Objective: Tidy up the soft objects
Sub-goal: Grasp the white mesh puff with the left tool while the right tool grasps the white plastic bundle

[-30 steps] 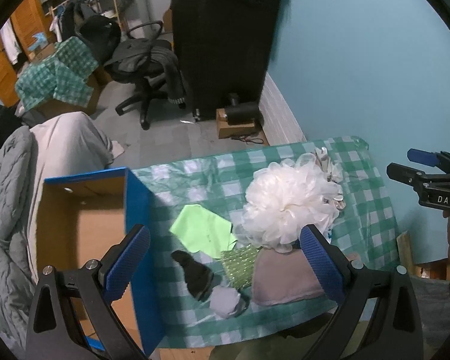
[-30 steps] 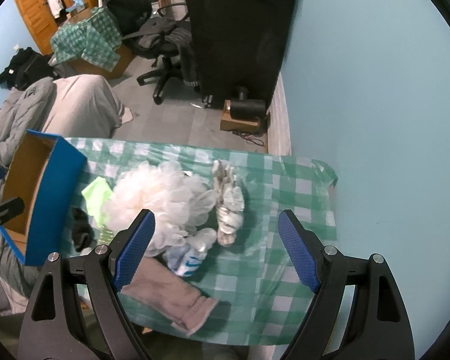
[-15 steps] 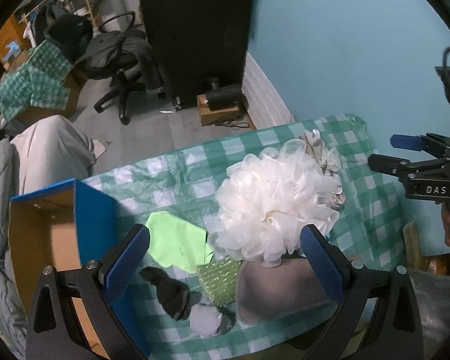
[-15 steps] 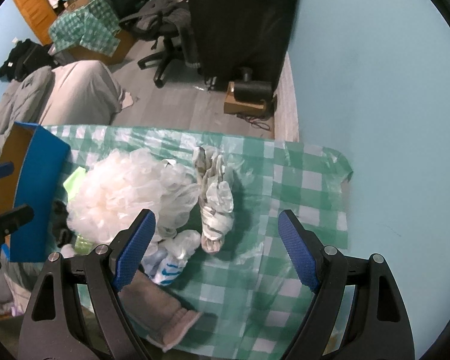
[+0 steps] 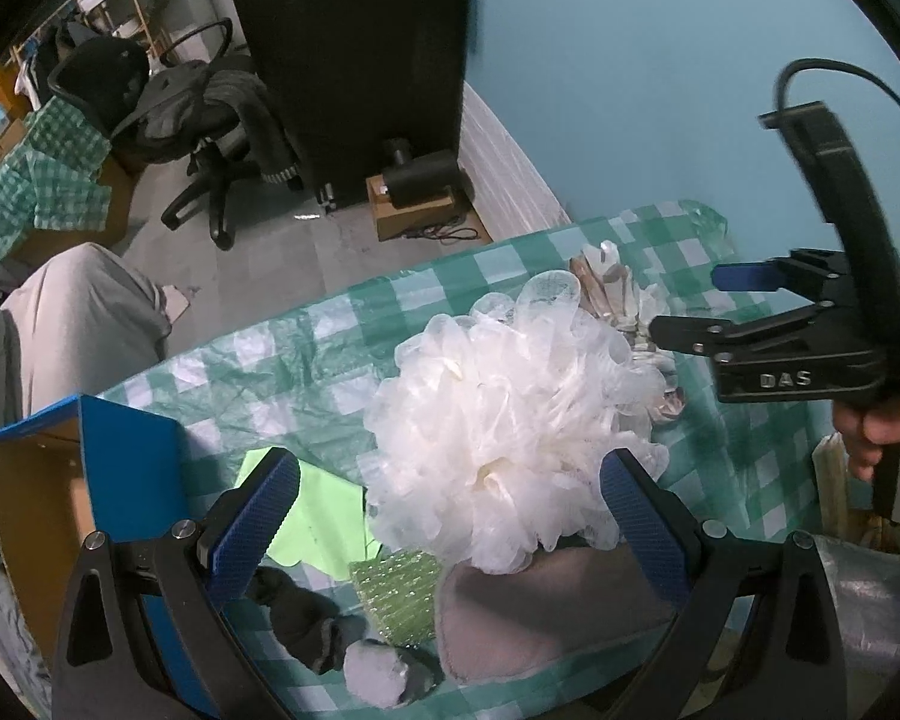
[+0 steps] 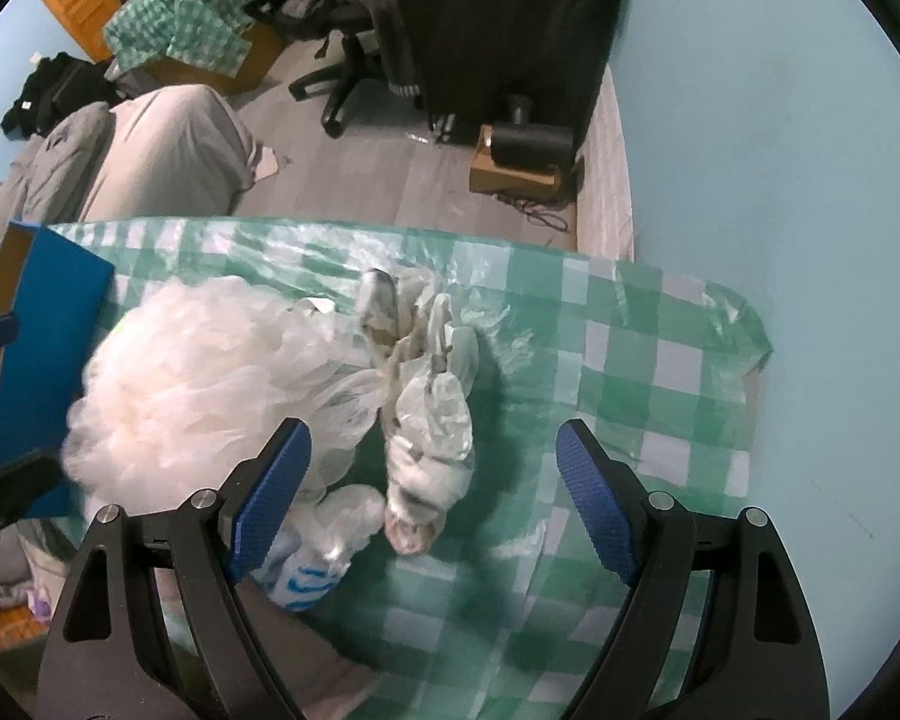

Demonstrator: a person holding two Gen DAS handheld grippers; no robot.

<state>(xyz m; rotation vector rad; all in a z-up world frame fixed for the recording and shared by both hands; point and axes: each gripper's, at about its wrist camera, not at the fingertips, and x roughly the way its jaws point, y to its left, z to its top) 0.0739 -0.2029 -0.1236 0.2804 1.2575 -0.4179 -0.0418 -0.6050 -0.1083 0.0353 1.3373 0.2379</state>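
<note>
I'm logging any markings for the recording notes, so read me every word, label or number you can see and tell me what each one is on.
"DAS": pale raised letters on the black body of the right gripper, seen in the left wrist view.
Blue marks on the white plastic bag beside the bath pouf: too blurred to read.
Nothing else carries legible text.

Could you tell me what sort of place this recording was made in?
Probably a lived-in bedroom or spare room at home: an office chair draped with clothes, grey bedding, and a table under a checked plastic cloth.
</note>
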